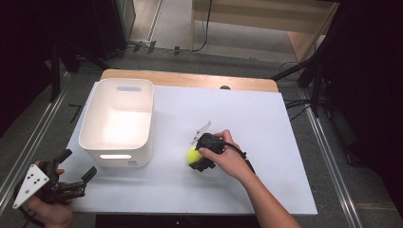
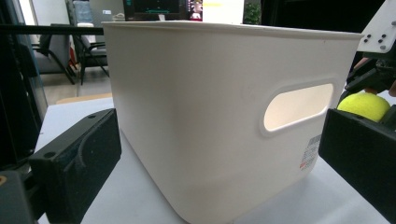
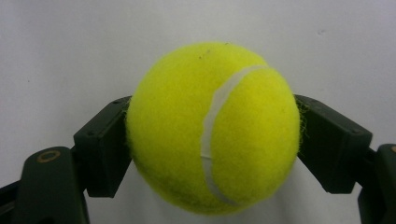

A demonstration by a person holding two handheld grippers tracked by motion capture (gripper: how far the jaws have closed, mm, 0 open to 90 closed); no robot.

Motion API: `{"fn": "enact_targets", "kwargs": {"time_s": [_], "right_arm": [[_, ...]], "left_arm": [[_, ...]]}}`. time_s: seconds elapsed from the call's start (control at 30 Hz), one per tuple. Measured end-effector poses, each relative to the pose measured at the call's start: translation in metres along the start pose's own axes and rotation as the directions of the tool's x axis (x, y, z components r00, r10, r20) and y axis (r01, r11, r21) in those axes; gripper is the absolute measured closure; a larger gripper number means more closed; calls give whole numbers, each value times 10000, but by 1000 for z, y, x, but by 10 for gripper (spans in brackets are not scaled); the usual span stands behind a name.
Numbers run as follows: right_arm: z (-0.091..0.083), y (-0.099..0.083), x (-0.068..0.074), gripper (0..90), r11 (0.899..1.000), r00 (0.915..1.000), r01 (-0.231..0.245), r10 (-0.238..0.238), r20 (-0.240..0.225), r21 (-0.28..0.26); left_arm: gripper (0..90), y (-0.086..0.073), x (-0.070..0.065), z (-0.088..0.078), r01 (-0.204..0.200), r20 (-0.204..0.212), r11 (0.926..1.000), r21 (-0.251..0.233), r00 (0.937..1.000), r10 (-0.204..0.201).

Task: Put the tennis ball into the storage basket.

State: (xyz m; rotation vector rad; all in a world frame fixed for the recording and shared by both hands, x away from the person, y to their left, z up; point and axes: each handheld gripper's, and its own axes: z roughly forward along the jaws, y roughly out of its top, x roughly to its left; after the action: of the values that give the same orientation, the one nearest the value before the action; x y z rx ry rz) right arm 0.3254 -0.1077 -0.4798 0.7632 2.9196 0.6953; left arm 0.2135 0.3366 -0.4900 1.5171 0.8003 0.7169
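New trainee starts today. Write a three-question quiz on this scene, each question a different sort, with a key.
1. True or false: the tennis ball lies inside the white bin.
2. Which gripper is clamped on the ball? A) left gripper B) right gripper
3. Fill in: the left gripper's jaws stand ____ and hold nothing.

Key:
1. False; it is on the white table, to the right of the bin.
2. B
3. open
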Motion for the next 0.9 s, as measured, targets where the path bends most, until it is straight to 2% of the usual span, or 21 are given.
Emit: {"fn": "enact_targets", "kwargs": {"time_s": [0.13, 0.33, 0.63, 0.67, 0.9], "right_arm": [[0, 1, 0, 227, 10000, 9998, -11, 10, -176, -83], [-1, 2, 0, 230, 9999, 9998, 112, -111, -169, 51], [-8, 4, 0, 230, 9999, 9998, 122, -124, -154, -105], [-9, 5, 0, 230, 9995, 9995, 289, -290, -145, -85], [-15, 8, 1, 230, 9996, 9997, 194, -196, -119, -200]], "left_arm": [[0, 0, 0, 0, 9, -4, 10000, -5, 10000, -9], [0, 0, 0, 0, 1, 16, 10000, 7, 10000, -1], [0, 0, 0, 1, -25, 20, 10000, 21, 10000, 25], [0, 0, 0, 1, -23, 31, 10000, 8, 10000, 23], [0, 0, 0, 1, -27, 33, 10000, 41, 10000, 27]]}}
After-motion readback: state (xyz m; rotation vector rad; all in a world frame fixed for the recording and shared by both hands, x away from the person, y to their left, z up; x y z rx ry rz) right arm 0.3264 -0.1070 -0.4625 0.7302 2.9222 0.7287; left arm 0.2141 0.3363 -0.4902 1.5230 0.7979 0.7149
